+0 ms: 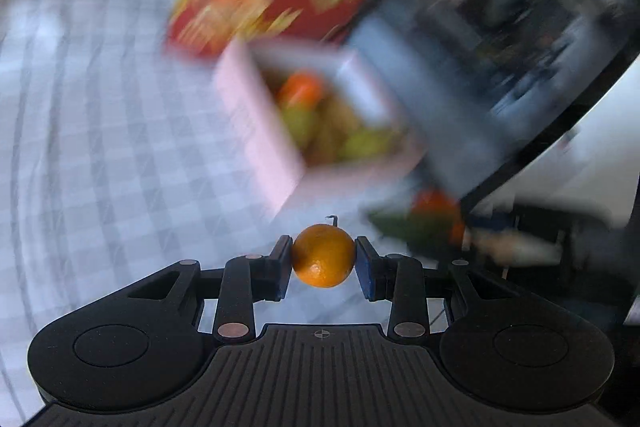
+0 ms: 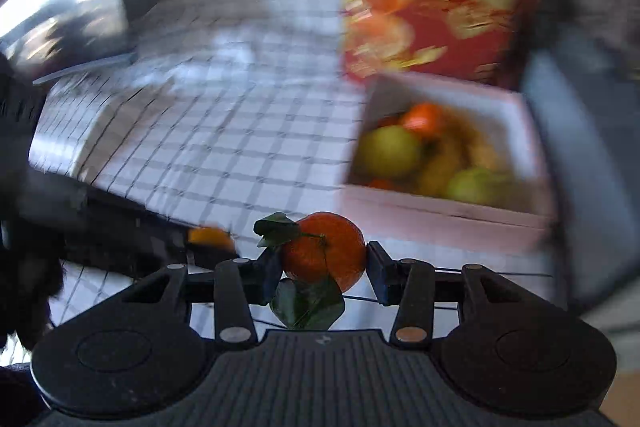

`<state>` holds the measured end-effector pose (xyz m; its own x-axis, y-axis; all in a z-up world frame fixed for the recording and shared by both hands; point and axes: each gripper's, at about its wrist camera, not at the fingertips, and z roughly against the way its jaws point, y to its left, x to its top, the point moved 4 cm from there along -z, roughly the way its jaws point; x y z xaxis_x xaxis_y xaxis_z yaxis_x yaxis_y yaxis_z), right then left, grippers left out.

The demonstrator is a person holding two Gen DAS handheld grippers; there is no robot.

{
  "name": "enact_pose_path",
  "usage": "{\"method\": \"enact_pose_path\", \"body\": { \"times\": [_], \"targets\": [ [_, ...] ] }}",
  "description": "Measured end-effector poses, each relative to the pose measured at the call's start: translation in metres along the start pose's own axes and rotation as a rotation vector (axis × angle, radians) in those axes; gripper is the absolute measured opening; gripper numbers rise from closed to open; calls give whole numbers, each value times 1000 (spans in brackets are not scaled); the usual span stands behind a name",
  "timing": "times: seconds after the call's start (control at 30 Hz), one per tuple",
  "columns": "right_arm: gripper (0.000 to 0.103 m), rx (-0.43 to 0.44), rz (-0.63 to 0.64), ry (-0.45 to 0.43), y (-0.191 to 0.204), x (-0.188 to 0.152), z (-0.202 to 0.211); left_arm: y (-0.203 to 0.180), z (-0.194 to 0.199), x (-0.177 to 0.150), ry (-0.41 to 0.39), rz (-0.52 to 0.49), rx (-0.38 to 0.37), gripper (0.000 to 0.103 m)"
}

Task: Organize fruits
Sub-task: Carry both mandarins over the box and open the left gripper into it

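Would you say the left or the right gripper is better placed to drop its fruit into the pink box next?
Probably the right gripper: its leafy orange sits just short of the pink box's near wall. The left gripper's small orange seems farther back.

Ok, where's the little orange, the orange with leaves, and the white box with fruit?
Small orange (image 1: 323, 255): left wrist view, its front skin.
Leafy orange (image 2: 325, 255): right wrist view, middle of its peel.
White box (image 2: 440, 213): right wrist view, near wall.

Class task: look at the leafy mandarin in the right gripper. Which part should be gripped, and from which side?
Grip the leafy mandarin across its round middle, pads on opposite flanks, as the right gripper does. Come from the side: its stem and leaves stay clear of the pads.
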<state>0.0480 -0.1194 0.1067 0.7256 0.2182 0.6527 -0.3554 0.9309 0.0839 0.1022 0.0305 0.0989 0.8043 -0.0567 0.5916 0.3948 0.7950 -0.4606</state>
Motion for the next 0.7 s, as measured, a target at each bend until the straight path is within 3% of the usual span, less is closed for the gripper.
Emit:
{"method": "enact_pose_path", "body": {
  "times": [0.13, 0.27, 0.4, 0.57, 0.7],
  "targets": [
    [44, -103, -79, -92, -37, -2, 37, -37, 5, 83, -150, -140, -27, 38],
    [44, -149, -135, -133, -62, -8, 54, -62, -24, 144, -221, -205, -2, 38],
    [44, -168, -156, -120, -78, -17, 52, -68, -84, 168, -140, -196, 6, 38],
    [44, -200, -178, -111, -84, -31, 50, -57, -154, 166, -24, -179, 33, 38],
    [44, -195, -209, -88, -91, -38, 45, -49, -181, 171, -34, -147, 52, 38]
  ]
}}
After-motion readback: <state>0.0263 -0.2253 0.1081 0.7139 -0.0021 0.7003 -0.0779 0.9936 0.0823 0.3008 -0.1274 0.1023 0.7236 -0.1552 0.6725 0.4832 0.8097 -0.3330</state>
